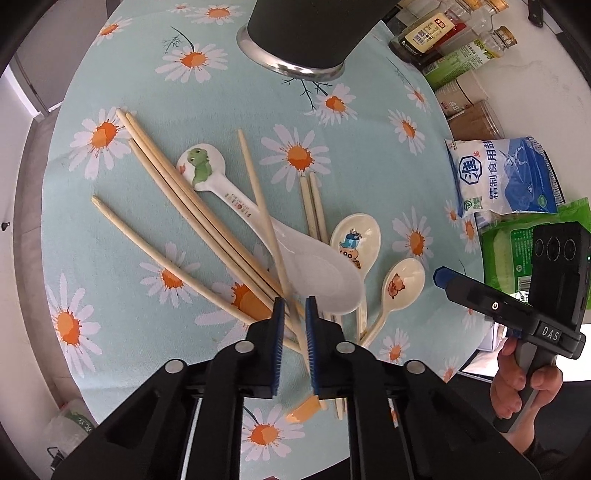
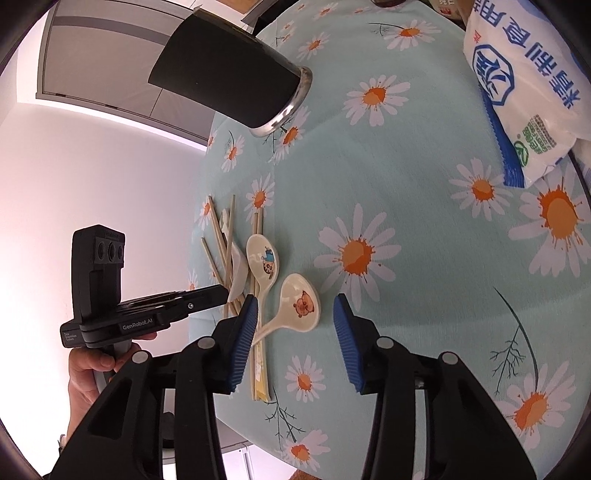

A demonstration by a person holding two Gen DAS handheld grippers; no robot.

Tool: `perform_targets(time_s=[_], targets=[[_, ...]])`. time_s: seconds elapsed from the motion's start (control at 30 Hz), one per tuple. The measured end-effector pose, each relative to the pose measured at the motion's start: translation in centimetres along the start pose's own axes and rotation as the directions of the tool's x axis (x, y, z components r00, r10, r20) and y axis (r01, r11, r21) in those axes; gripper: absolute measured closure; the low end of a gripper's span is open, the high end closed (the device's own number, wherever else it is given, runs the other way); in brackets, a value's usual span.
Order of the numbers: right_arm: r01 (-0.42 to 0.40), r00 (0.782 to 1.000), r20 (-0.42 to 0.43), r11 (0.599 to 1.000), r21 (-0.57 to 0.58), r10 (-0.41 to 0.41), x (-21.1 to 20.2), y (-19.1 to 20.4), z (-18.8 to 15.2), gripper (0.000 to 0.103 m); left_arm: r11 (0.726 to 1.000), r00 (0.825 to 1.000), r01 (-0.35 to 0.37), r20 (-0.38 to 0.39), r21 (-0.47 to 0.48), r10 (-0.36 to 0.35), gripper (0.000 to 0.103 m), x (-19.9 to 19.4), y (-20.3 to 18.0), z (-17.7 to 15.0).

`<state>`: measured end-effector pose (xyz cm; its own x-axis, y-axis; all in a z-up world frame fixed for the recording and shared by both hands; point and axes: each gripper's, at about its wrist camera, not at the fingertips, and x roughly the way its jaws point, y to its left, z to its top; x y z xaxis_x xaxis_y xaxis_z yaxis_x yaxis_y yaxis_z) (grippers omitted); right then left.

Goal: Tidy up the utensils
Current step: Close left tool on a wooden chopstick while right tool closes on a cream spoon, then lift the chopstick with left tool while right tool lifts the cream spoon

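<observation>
Several wooden chopsticks [image 1: 177,184] and ceramic spoons lie in a loose pile on the daisy tablecloth [image 1: 147,55]. A dinosaur spoon [image 1: 201,166], a plain white spoon [image 1: 321,280], a cartoon spoon [image 1: 356,240] and a pig spoon [image 1: 400,284] show in the left wrist view. My left gripper [image 1: 294,314] is narrowly closed around one chopstick [image 1: 258,199] near its lower end. My right gripper [image 2: 293,314] is open just above the pig spoon [image 2: 299,301]. A black utensil holder [image 1: 306,33] stands at the far side, also in the right wrist view [image 2: 229,74].
Sauce bottles and jars [image 1: 443,33] stand at the back right. A salt bag [image 1: 506,177] and a green packet [image 1: 517,240] lie at the right edge. The table edge [image 2: 207,184] drops off on the left in the right wrist view.
</observation>
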<state>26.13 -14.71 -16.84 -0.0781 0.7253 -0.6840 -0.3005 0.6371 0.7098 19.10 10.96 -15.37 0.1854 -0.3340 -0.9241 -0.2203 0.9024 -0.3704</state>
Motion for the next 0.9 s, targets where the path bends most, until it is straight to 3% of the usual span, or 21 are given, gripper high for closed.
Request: perform_targets(time_s=[0.47, 0.6, 0.77, 0.9], targets=[[-0.004, 0.999, -0.037, 1.000, 0.012, 0.005, 1.5, -0.1, 0.6, 0.060, 1.000, 0.999, 0.027, 0.032, -0.009, -0.026, 0.100, -1.0, 0.3, 0.3], [0.013, 0.998, -0.058, 1.000, 0.014, -0.013, 2.4, -0.2, 0.6, 0.071, 0.999, 0.998, 0.038, 0.049, -0.008, -0.038, 0.100, -1.6, 0.3, 0.3], [0.042, 0.996, -0.077, 0.999, 0.003, -0.042, 3.6, -0.1, 0.7, 0.077, 0.999, 0.996, 0.054, 0.072, -0.004, -0.053, 0.103, -2.3, 0.1, 0.1], [0.074, 0.994, -0.080, 0.997, -0.012, -0.075, 4.2, 0.0, 0.8, 0.094, 0.998, 0.995, 0.061, 0.084, -0.002, -0.060, 0.103, -2.6, 0.0, -0.1]])
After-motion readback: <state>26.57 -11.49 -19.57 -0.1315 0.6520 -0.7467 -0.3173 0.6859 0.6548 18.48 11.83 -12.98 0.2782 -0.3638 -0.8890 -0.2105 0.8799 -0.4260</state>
